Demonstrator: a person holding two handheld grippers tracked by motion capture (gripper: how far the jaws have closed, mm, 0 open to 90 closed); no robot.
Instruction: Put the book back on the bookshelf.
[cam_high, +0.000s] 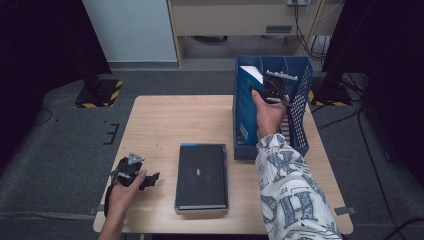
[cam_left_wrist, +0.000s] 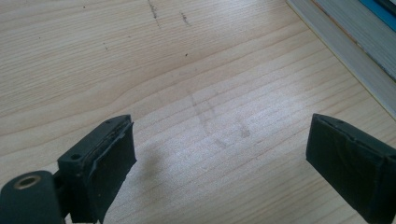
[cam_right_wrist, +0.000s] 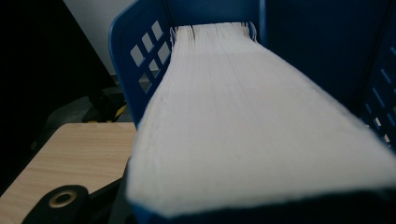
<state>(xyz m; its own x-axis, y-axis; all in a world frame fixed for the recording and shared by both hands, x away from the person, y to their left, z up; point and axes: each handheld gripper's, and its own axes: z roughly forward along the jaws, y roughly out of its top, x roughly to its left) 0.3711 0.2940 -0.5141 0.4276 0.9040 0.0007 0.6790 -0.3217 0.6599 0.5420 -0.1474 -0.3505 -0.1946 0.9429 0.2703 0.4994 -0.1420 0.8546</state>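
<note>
A thick blue-covered book stands on edge in the left compartment of the blue mesh file rack. My right gripper is shut on its upper end, inside the rack. In the right gripper view the book's white page edge runs away from the jaws toward the rack's back wall. My left gripper rests low at the table's front left. Its jaws are open over bare wood with nothing between them.
A black-covered book lies flat on another book at the front middle of the wooden table. The edges of that stack show at the upper right of the left gripper view. The rack stands at the table's right side.
</note>
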